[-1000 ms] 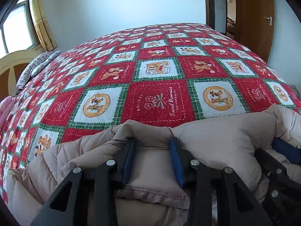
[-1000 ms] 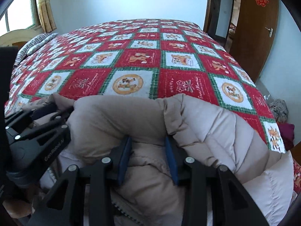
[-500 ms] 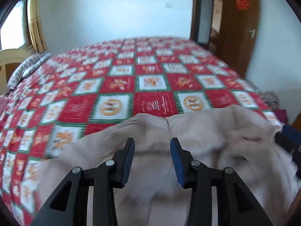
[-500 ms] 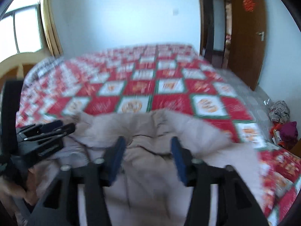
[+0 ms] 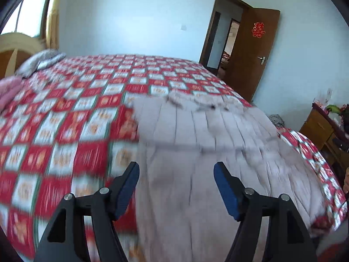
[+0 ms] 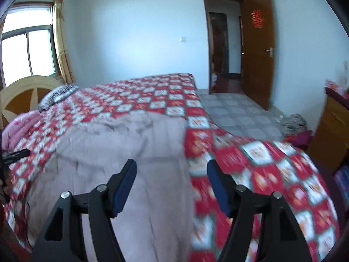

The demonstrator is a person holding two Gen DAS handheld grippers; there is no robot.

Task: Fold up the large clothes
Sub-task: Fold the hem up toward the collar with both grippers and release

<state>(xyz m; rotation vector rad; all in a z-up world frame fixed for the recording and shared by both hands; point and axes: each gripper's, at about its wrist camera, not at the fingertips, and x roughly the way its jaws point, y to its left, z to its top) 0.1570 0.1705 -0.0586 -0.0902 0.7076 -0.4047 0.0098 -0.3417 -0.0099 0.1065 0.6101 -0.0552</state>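
Note:
A large beige quilted coat (image 5: 207, 144) lies spread flat on the bed, its far edge rumpled. It also shows in the right wrist view (image 6: 130, 152). My left gripper (image 5: 176, 174) is open and empty, raised above the coat's near left part. My right gripper (image 6: 171, 172) is open and empty, above the coat's near right edge. Both views are blurred by motion.
The bed carries a red, white and green checked quilt (image 5: 65, 113). Pillows (image 6: 56, 93) and a pink blanket (image 6: 19, 126) lie by the headboard at left. A wooden dresser (image 5: 322, 126) stands at right. An open door (image 6: 257, 43) and clothes on the floor (image 6: 294, 124) are beyond the bed.
Both grippers have let go of the coat, opened wide and pulled up and back. The coat, bunched in the jaws before, now lies spread out on the bed.

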